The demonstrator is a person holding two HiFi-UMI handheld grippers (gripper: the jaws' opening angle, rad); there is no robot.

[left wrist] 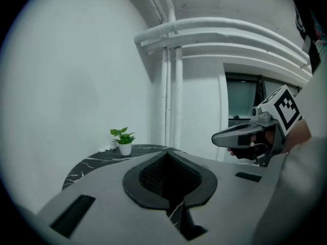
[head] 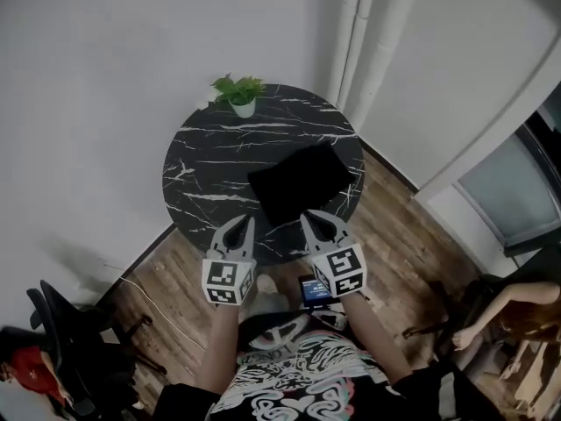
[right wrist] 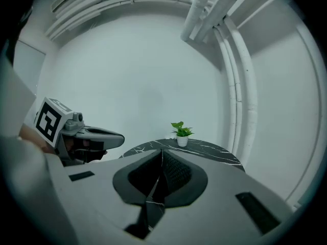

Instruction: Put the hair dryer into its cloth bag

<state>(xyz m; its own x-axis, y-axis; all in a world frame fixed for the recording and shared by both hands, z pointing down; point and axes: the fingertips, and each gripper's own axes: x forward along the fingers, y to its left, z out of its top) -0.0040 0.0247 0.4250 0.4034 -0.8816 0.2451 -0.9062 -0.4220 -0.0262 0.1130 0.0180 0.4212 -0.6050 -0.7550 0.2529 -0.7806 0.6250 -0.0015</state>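
A black cloth bag [head: 302, 181] lies on the near right part of the round black marble table [head: 210, 152]. No hair dryer shows on its own in any view, and I cannot tell what the bag holds. My left gripper [head: 244, 223] and right gripper [head: 313, 218] hover side by side over the table's near edge, just short of the bag, both shut with nothing between the jaws. In the left gripper view its jaws [left wrist: 168, 155] meet, and the right gripper [left wrist: 220, 138] shows beside them. In the right gripper view the jaws [right wrist: 161, 152] are also together, with the left gripper [right wrist: 116, 138] at the left.
A small potted plant [head: 239, 95] stands at the table's far edge, also seen as a plant [left wrist: 123, 140] and a plant [right wrist: 181, 133]. White pipes [head: 359, 33] run up the corner behind. An office chair [head: 66, 340] stands lower left, and a person [head: 517, 314] sits lower right on the wood floor.
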